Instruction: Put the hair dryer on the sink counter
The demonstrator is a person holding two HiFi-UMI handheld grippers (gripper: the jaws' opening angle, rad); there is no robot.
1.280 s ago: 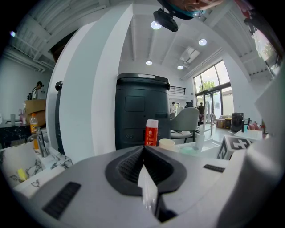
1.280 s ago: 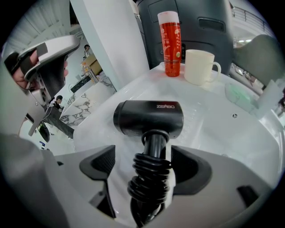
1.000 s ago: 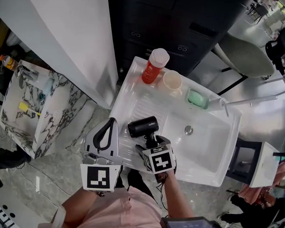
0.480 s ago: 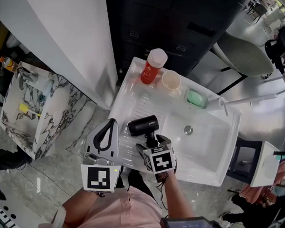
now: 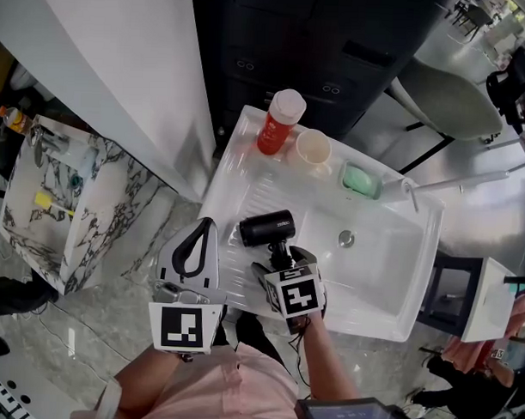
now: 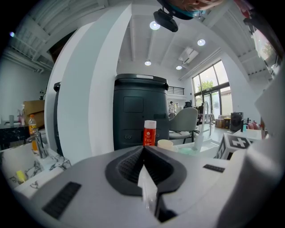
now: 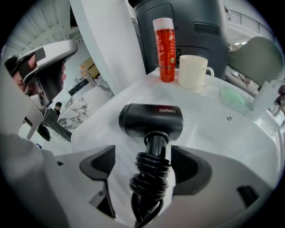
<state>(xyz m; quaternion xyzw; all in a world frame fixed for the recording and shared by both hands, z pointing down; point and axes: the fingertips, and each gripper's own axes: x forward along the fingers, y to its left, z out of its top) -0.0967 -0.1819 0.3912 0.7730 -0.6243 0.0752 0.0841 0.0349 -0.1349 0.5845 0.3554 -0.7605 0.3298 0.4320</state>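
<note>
The black hair dryer (image 5: 266, 228) lies on the ridged drainboard of the white sink counter (image 5: 238, 173), its barrel crosswise and its handle pointing back at me. A coiled cord is wrapped round the handle (image 7: 151, 169). My right gripper (image 5: 279, 258) is open, with one jaw on each side of that handle and a gap showing on both sides. In the right gripper view the dryer (image 7: 151, 119) fills the middle between the right gripper (image 7: 149, 168) jaws. My left gripper (image 5: 208, 223) hangs off the counter's left edge, shut and holding nothing; its jaws meet in the left gripper (image 6: 143, 150) view.
At the back of the counter stand a red bottle (image 5: 278, 121) and a cream cup (image 5: 313, 150), with green soap (image 5: 361, 179) in a dish. The basin (image 5: 364, 259) lies right of the dryer. A white pillar (image 5: 138, 80) and a marbled unit (image 5: 82, 207) are on the left.
The hair dryer and my right gripper have edged very slightly away from me across the drainboard. The left gripper has stayed where it was.
</note>
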